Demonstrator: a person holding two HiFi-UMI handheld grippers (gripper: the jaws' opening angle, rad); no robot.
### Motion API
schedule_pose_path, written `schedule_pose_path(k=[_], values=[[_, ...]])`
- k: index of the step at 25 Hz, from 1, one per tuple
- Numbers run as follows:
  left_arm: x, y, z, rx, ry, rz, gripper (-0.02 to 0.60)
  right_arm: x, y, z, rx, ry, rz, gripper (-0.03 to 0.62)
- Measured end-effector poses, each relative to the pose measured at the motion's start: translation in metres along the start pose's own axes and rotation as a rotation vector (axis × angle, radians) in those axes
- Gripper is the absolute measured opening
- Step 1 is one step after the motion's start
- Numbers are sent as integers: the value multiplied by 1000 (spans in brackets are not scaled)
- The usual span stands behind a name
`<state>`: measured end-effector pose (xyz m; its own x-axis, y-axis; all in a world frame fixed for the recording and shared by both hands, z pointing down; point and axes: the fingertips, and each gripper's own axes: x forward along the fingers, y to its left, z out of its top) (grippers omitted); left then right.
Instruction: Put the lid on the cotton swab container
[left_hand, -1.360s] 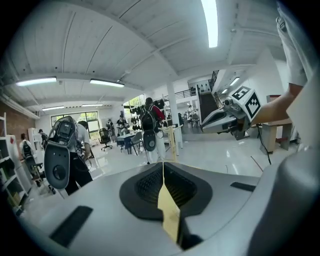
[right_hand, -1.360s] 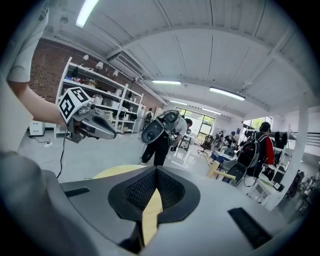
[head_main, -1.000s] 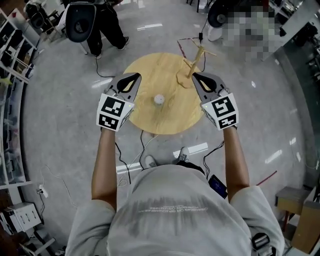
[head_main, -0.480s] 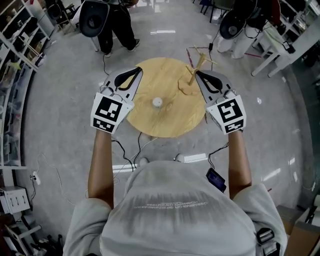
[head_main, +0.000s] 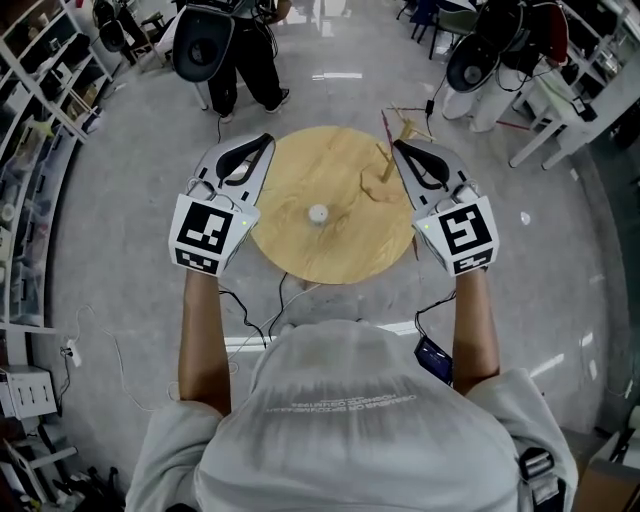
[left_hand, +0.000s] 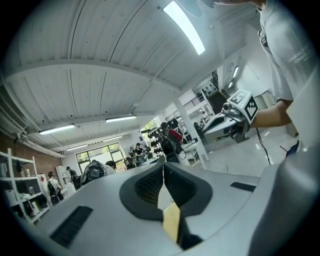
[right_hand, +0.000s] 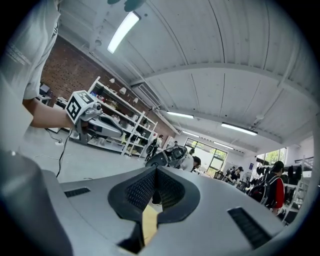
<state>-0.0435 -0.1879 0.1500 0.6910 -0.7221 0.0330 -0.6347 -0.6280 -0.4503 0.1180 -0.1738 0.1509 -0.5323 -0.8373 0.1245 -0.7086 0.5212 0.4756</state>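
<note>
Round wooden table (head_main: 330, 255) has the tiny white cotton swab container (head_main: 318, 213) dead centre; left gripper (head_main: 262, 142) and right gripper (head_main: 398, 148) hover either side, both clenched empty. Looks like light, slick plastic, so pinch its sides gently

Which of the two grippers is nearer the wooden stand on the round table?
The right gripper: in the head view its shut tip sits right beside the wooden stand, while the left gripper is at the round table's opposite edge.
</note>
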Motion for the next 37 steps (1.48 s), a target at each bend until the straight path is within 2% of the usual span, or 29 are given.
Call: schedule_pose_path(k=[9, 37], values=[[-14, 12, 8, 23, -4, 17, 23, 8, 11, 17, -7, -26, 24, 28], [-9, 5, -26, -13, 48, -60, 23, 30, 26, -4, 4, 41, 14, 26]])
